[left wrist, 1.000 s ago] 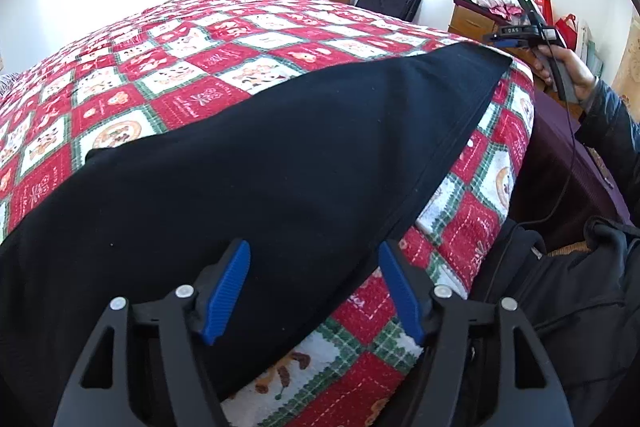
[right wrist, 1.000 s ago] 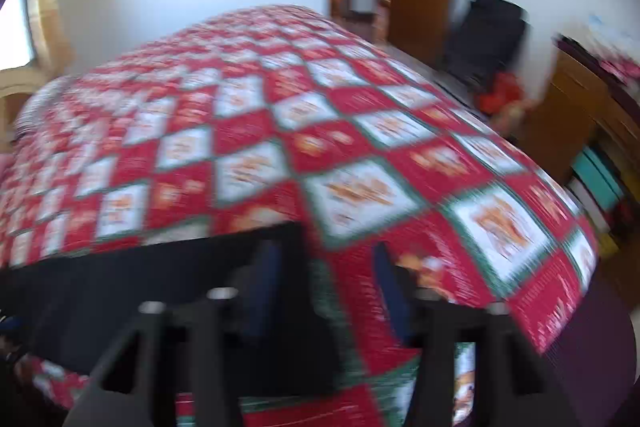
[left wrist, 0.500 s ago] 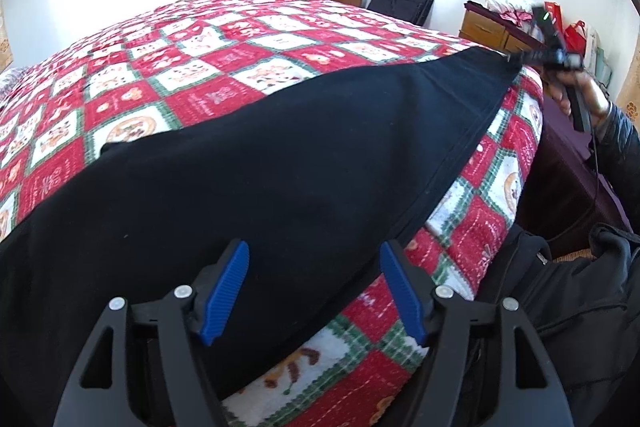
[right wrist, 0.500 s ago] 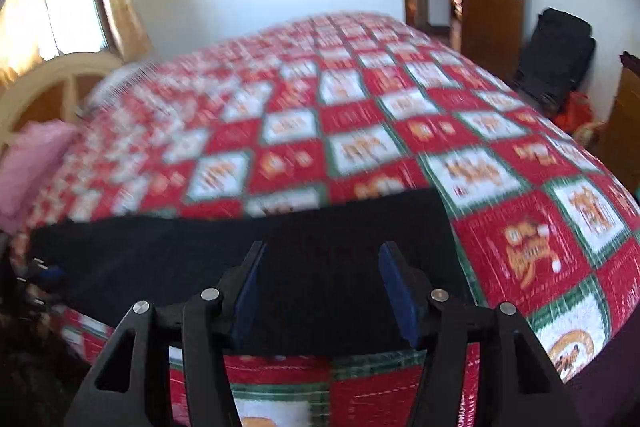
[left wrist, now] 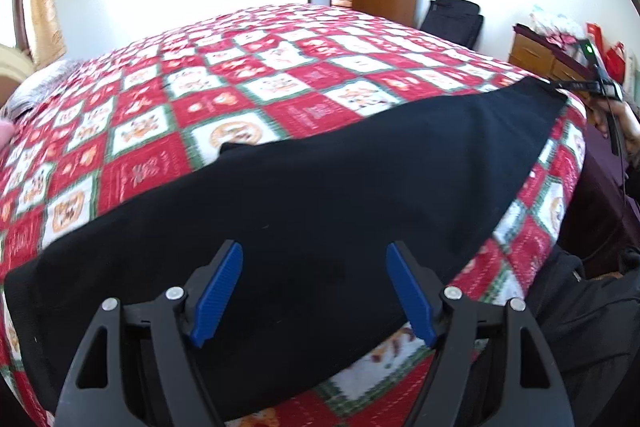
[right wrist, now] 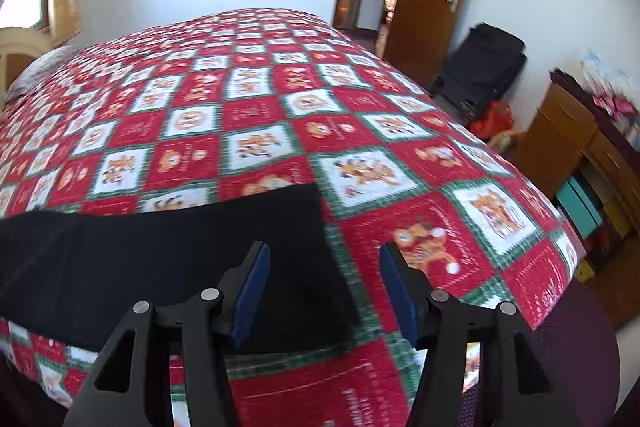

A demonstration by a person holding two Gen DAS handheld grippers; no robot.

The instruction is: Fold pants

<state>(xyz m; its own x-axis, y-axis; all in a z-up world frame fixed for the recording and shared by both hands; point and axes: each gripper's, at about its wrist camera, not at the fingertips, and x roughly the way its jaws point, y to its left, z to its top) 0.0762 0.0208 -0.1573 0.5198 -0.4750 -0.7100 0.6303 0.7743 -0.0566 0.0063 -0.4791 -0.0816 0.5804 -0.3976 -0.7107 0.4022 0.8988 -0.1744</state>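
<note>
- Black pants [left wrist: 320,187] lie flat along near edge of the bed [left wrist: 280,75], already halved lengthwise by the look; waist end by left side, leg ends to right.
- Left hand-held gripper [left wrist: 314,291]: over pants' wide end, jaws just been opening, nothing pinched.
- Right hand-held gripper [right wrist: 320,287]: released, over pants' cuff corner [right wrist: 312,211].
- Step, I judge: btwn folds. Next needs both to pinch an end & carry it across.

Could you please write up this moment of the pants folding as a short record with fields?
garment: black pants, laid flat along the near edge of the bed
surface: red, white and green patchwork quilt
left claw: open over the wide end, jaws just opened further, gripping nothing
right claw: open over the pants' narrow end
fold: not yet begun
</note>
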